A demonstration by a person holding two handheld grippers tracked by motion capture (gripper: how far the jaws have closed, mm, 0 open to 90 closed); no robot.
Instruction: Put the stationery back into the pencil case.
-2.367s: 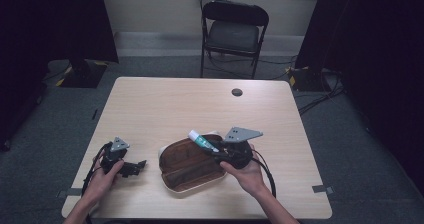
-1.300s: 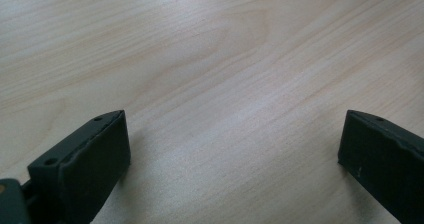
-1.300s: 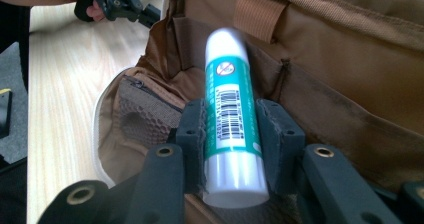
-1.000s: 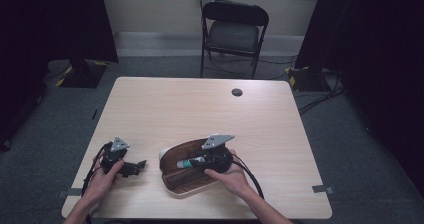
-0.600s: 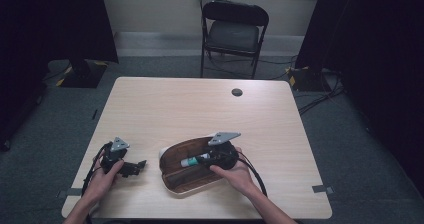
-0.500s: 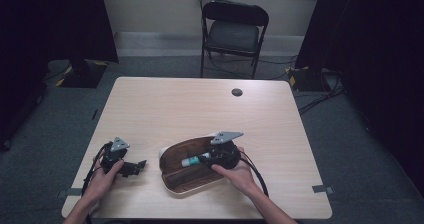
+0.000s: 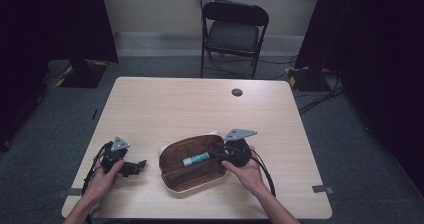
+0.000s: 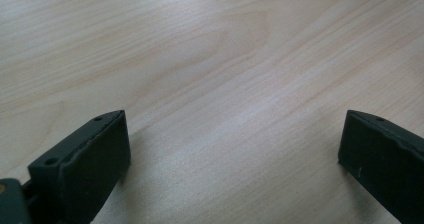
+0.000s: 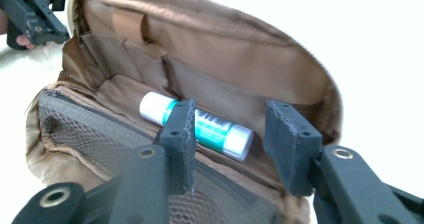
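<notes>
Dark curtains and a black folding chair [image 7: 234,31] are seen at the top of the high view, behind a pale wooden table [image 7: 200,104]. Near the lower middle of that view, a brown fabric pouch with a cream rim [image 7: 192,165] lies open on the table. A white glue stick with a green label [image 7: 195,159] rests inside it. In the right gripper view, the stick [image 9: 200,126] lies near the middle of the frame, against the pouch's back wall [image 9: 210,54]. Some small print is seen on the green label, but it is too blurred to be read.

The right gripper [image 7: 223,153] is held at the pouch's right end. Its jaws have just been closing a little, yet they stand apart, and nothing is gripped; the stick lies just past them.

At the lower left of the high view, the left gripper [image 7: 131,168] is held low over the table, well apart from the pouch. Its jaws are wide open, with bare wood between them.
</notes>
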